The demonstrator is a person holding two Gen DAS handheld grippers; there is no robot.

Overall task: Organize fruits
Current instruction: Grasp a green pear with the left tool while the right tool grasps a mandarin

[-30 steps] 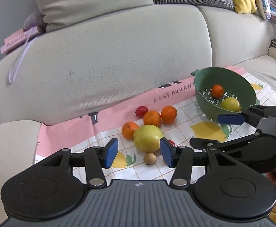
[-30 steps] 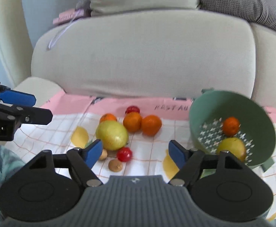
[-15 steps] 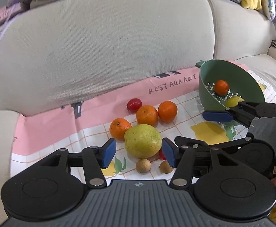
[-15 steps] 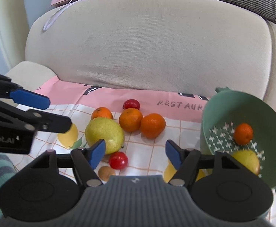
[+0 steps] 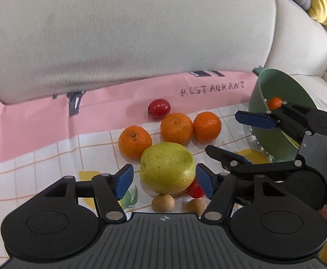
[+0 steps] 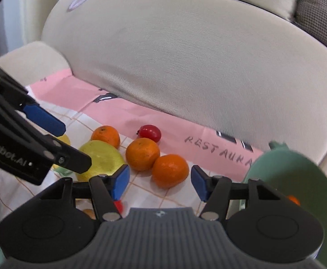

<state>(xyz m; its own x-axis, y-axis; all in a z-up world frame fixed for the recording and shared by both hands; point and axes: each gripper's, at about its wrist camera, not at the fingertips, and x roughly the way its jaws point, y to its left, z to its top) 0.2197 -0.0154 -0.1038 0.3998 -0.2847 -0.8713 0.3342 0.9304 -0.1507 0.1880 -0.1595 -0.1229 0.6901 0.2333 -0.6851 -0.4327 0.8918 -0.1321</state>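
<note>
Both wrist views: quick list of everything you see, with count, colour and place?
Oranges: four; three on the cloth, one in the bowl.
Pear: one, yellow-green, on the cloth, framed by the open left jaws.
Tomatoes: two, red; one by the pink border, one beside the pear.
Brown balls: two, in front of the pear.
Bowl: one, green, tilted, right.
Cloth: pink and checked, on the sofa.
Left gripper: open.
Right gripper: open, an orange ahead.

Beige sofa backrest (image 5: 127, 33), pink checked cloth (image 5: 40, 121) lettered RESTAURANT, yellow cushion (image 5: 322, 2)
</note>
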